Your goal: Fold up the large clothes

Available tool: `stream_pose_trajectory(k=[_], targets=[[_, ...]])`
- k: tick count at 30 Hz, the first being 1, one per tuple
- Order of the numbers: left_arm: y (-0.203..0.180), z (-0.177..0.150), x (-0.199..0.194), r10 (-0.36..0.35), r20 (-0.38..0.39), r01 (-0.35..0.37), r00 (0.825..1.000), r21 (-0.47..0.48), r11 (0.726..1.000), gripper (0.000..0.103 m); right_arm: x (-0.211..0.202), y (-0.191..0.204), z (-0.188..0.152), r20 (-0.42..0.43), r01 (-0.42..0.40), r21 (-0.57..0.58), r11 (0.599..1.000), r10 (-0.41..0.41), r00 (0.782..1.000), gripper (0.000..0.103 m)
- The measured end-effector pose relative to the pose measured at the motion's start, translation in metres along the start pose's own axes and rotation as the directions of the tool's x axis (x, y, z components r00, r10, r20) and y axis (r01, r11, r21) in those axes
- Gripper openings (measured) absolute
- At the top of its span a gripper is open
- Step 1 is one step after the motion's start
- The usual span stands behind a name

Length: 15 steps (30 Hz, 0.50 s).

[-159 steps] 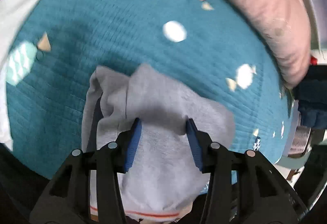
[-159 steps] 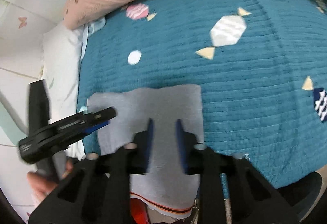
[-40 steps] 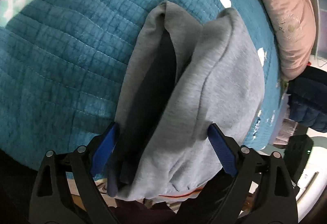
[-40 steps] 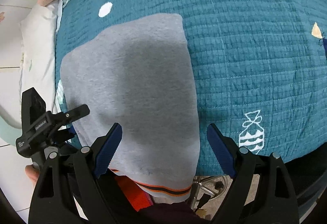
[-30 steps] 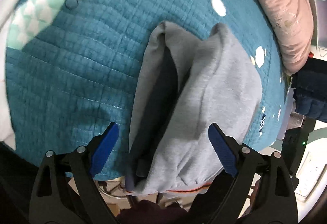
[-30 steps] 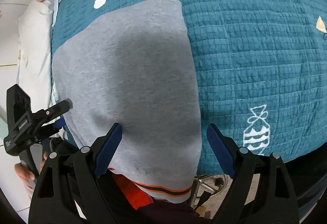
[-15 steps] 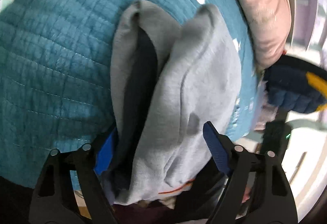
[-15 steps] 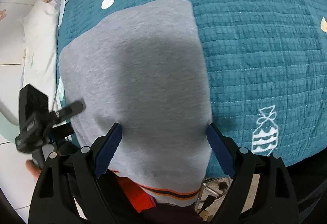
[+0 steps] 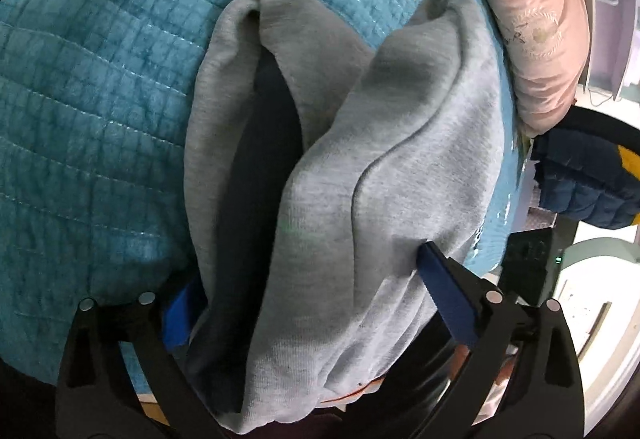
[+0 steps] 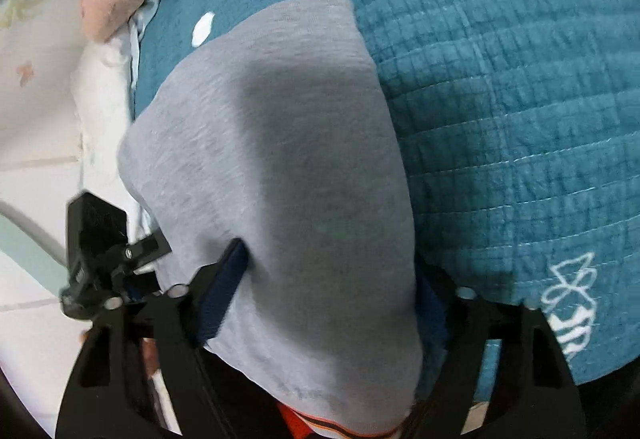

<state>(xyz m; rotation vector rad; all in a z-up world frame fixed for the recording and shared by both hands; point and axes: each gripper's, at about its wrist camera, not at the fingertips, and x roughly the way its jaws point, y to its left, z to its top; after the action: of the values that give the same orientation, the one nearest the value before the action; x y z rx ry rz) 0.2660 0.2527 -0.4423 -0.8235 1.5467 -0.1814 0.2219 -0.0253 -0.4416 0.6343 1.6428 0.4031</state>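
Note:
A folded grey garment (image 9: 340, 167) with a dark blue inner layer lies on the teal quilt (image 9: 100, 79) near the bed's front edge. My left gripper (image 9: 308, 295) is open, its blue pads on either side of the bundle's near end. In the right wrist view the same grey garment (image 10: 280, 159) lies flat, with an orange-striped hem at the near end. My right gripper (image 10: 332, 279) is open and straddles it; the cloth partly hides the right pad. The left gripper (image 10: 108, 263) shows at the garment's left side.
A pink pillow (image 9: 532, 19) lies along the far side of the bed. A dark blue padded item (image 9: 584, 179) sits past the bed's right edge. White bedding (image 10: 100, 99) and tiled floor lie left of the quilt (image 10: 500, 99).
Both grippers have moved in closer over the garment, so its near end now lies between the pads. Both stay open. The garment keeps its folded shape.

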Motion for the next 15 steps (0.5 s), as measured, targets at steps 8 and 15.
stream_pose_trajectory(k=[8,15], targets=[[-0.009,-0.027,-0.013,0.06,0.05,-0.061,0.997,0.015,0.998,0.051,-0.022,0.003,-0.019,0.028,-0.017,-0.077,0.997,0.019,0.999,0.037],[-0.008,-0.028,-0.024,-0.018,0.044,0.019,0.999,-0.013,1.0,0.045,-0.03,0.012,-0.017,0.027,-0.053,-0.069,0.996,0.055,0.998,0.034]])
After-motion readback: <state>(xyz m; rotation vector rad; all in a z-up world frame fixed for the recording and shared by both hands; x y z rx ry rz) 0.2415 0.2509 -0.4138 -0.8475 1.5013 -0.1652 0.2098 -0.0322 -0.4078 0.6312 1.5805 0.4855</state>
